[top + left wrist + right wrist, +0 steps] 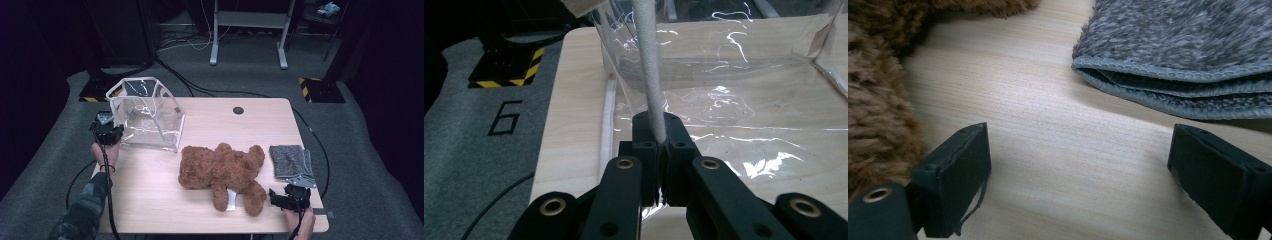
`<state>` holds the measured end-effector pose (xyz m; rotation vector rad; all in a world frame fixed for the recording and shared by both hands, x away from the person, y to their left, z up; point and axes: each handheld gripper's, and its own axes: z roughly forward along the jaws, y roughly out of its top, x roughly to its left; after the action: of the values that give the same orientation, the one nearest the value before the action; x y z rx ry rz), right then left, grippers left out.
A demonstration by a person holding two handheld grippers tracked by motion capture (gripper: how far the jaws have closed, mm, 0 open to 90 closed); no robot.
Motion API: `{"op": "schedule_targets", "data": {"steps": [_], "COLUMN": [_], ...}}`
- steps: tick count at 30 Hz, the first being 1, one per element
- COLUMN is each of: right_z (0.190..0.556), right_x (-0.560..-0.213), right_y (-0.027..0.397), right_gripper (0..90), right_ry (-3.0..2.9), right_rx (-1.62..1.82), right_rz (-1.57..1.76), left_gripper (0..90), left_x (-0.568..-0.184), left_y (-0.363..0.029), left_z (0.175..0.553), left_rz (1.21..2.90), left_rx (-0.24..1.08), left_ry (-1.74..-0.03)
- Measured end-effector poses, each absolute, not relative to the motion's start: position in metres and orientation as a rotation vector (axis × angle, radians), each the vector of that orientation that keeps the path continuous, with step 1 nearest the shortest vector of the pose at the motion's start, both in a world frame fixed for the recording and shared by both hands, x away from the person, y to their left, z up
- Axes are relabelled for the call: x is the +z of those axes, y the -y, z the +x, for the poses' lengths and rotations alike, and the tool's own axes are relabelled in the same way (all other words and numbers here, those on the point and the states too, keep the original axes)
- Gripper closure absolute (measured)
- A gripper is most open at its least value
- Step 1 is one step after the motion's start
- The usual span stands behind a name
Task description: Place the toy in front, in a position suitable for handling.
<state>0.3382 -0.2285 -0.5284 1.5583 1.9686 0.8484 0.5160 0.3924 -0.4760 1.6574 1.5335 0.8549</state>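
Observation:
A clear plastic bag (150, 112) with white trim stands open at the table's far left. My left gripper (107, 131) sits at its left side, shut on the bag's white rope handle (650, 75), which rises between the closed pads (659, 137). A brown teddy bear (222, 172) lies in the middle of the table. At the near right corner my right gripper (290, 197) rests open just right of the bear's leg, its fingers (955, 175) wide apart over bare wood. A folded grey towel (291, 161) lies just beyond it, also seen as grey towel (1193, 55).
The wooden table (165, 195) has a round cable hole (238, 110) at its far edge. Grey carpet surrounds it, with a desk frame (248, 30) behind and yellow-black floor markers (315, 87). Cables trail across the floor.

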Motion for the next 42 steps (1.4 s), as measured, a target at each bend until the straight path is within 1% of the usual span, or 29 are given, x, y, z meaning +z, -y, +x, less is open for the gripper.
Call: {"op": "schedule_targets", "data": {"steps": [8,16,17,18,21,23,24,28,30,32,36,37,38,42], "right_z": [0.338,0.338,0.338,0.338,0.338,0.338,0.338,0.338,0.338,0.338,0.338,0.338,0.338,0.338], "right_x": [-0.528,-0.528,-0.528,-0.528,-0.528,-0.528,-0.528,-0.528,-0.528,-0.528,-0.528,-0.528,-0.528,-0.528], "right_y": [0.228,0.228,0.228,0.228,0.228,0.228,0.228,0.228,0.228,0.228,0.228,0.228,0.228,0.228], "right_gripper": [9.5,9.6,9.6,9.6,9.6,9.6,9.6,9.6,9.6,9.6,9.6,9.6,9.6,9.6], "right_ry": [-1.968,-1.968,-1.968,-1.968,-1.968,-1.968,-1.968,-1.967,-1.967,-1.967,-1.967,-1.967,-1.967,-1.967], "right_rx": [0.848,0.848,0.848,0.848,0.848,0.848,0.848,0.848,0.848,0.848,0.848,0.848,0.848,0.848], "right_rz": [1.558,1.558,1.558,1.558,1.558,1.558,1.558,1.558,1.558,1.558,1.558,1.558,1.558,1.558], "left_gripper": [86.5,85.5,83.5,79.3,60.3,51.7,48.8,42.0,36.8,36.2,30.1,30.1,27.5,26.8], "left_x": [-0.477,-0.475,-0.474,-0.472,-0.468,-0.464,-0.462,-0.457,-0.457,-0.457,-0.455,-0.456,-0.455,-0.454], "left_y": [-0.398,-0.402,-0.403,-0.404,-0.405,-0.404,-0.403,-0.394,-0.389,-0.383,-0.374,-0.371,-0.364,-0.348], "left_z": [0.506,0.501,0.500,0.499,0.496,0.491,0.489,0.480,0.476,0.474,0.471,0.470,0.468,0.465], "left_rz": [1.662,1.654,1.640,1.631,1.623,1.618,1.617,1.638,1.639,1.654,1.668,1.669,1.674,1.700], "left_rx": [0.894,0.878,0.878,0.867,0.857,0.832,0.820,0.821,0.806,0.778,0.765,0.760,0.739,0.698], "left_ry": [-1.553,-1.571,-1.579,-1.583,-1.574,-1.580,-1.577,-1.521,-1.509,-1.488,-1.458,-1.446,-1.425,-1.381]}}
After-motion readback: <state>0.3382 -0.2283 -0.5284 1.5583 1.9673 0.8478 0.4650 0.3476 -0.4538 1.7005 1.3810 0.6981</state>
